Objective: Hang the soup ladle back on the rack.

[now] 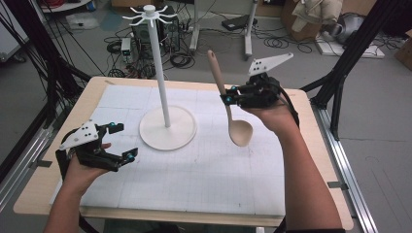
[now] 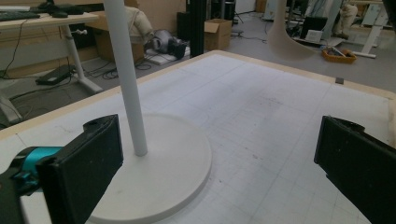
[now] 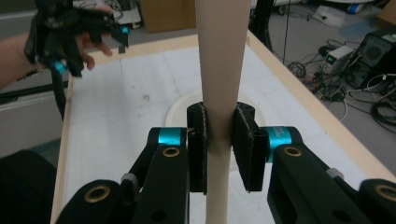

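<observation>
The right gripper (image 1: 228, 96) clamped the wooden spoon (image 1: 232, 109) mid-handle, aloft right of the hook stand (image 1: 166, 121); hanging it likely came next. The left gripper (image 1: 122, 141) hovered, jaws apart.

On the table (image 1: 301, 160) there is one white grid mat (image 1: 204, 170), and on it one white stand (image 1: 167, 127), made of one round base, one upright pole and one ring of hooks at the top. There is one wooden spoon (image 1: 232, 104). Two hand-held grippers are present, the left gripper (image 1: 120, 141) and the right gripper (image 1: 226, 96), each with two black jaws.
</observation>
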`<state>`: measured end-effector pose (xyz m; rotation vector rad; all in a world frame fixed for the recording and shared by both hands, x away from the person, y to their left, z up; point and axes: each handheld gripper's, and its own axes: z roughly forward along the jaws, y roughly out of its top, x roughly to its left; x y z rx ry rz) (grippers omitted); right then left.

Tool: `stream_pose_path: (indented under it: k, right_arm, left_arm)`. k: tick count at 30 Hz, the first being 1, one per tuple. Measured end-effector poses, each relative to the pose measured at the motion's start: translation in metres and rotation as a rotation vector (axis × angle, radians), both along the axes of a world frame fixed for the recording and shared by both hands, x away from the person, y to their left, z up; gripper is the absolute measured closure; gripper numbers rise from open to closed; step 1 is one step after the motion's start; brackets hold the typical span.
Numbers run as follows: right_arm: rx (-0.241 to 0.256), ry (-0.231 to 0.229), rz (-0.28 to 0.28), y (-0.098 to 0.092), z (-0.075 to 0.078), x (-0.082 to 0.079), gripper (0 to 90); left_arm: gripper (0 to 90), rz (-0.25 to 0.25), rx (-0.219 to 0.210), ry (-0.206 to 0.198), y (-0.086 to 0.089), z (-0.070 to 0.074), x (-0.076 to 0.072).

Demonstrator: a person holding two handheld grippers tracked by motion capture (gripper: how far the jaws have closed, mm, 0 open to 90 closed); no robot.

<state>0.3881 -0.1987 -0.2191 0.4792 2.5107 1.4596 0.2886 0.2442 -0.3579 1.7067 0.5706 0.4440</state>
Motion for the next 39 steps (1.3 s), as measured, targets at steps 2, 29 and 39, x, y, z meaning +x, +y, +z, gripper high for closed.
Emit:
stream_pose_path:
  k: [2,29,39]
  right_arm:
    - [0.009,-0.002,0.001,0.008,0.014,0.006,77.2]
    - [-0.088,0.003,0.025,0.072,0.058,0.043,77.1]
    - [-0.109,0.016,0.04,0.084,0.055,0.052,77.1]
  left_arm:
    - [1.8,0.0,-0.003,0.0,0.0,0.0,0.0]
    - [1.8,0.007,-0.018,-0.006,0.007,-0.001,0.0]
    - [1.8,0.003,-0.016,-0.007,0.008,-0.002,0.001]
